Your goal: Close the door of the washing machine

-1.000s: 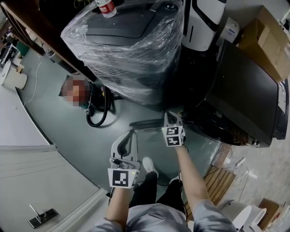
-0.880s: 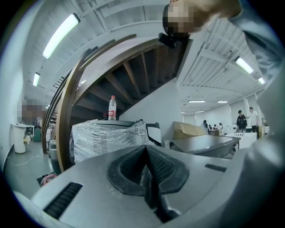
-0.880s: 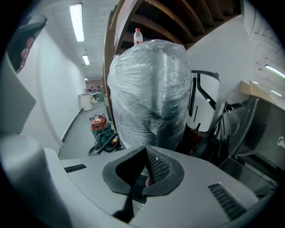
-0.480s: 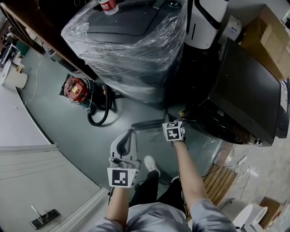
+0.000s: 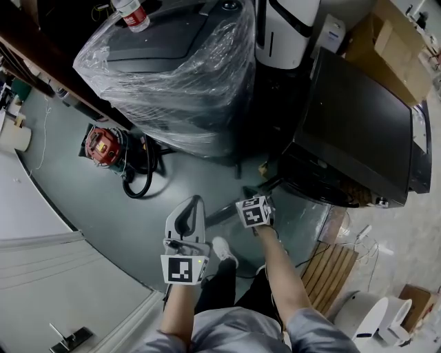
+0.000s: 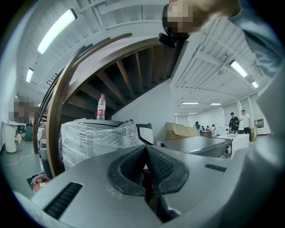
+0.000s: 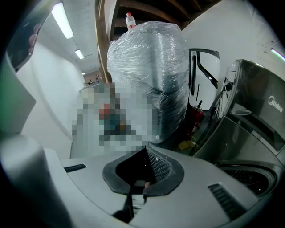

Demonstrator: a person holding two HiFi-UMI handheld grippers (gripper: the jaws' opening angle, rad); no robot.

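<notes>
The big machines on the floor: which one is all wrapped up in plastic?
The grey machine at the head view's top left, with a bottle on it. The black washing machine and the white appliance beside it are bare.

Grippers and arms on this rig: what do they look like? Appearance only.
The left gripper and right gripper match: light grey moulded shells with slotted vents, and dark ribbed jaw pads set in a dark surround. Each carries a white cube with black square markers. The person wears grey sleeves, and the forearms are bare.
</notes>
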